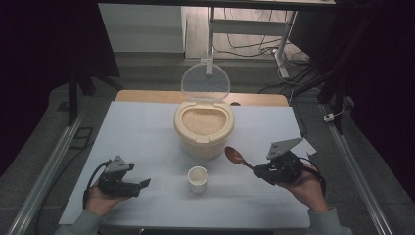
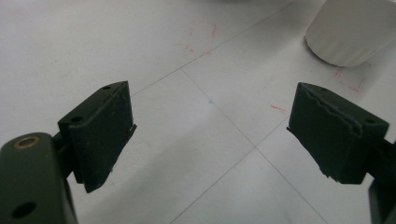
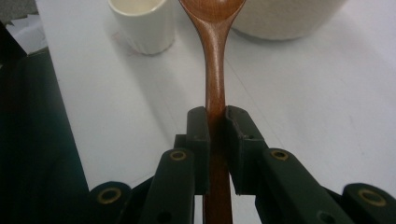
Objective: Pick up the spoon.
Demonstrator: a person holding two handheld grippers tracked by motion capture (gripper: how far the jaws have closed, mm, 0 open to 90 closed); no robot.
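At the white bench (image 1: 147,132) we see a person seated with a two-jaw gripper in each hand. The right gripper (image 1: 259,170) has its fingers (image 3: 198,135) pinched on the handle of a brown wooden spoon (image 1: 238,157), and in the right gripper view the handle runs straight up between the two pads to the bowl at the top edge. From above, we see the spoon held off the bench, its bowl pointing toward the cream rice container (image 1: 204,128) and hanging just beside that container's lower right wall. The container stands at the middle of the bench, its clear lid (image 1: 205,82) tipped upright behind it and pale grain showing inside. A small white cup (image 1: 198,179) stands in front of the container, between the two hands and to the left of the spoon. The left gripper (image 1: 142,185) lies low near the bench's front left, its fingers (image 2: 100,133) spread wide apart with nothing between them, the cup's base visible ahead of them.
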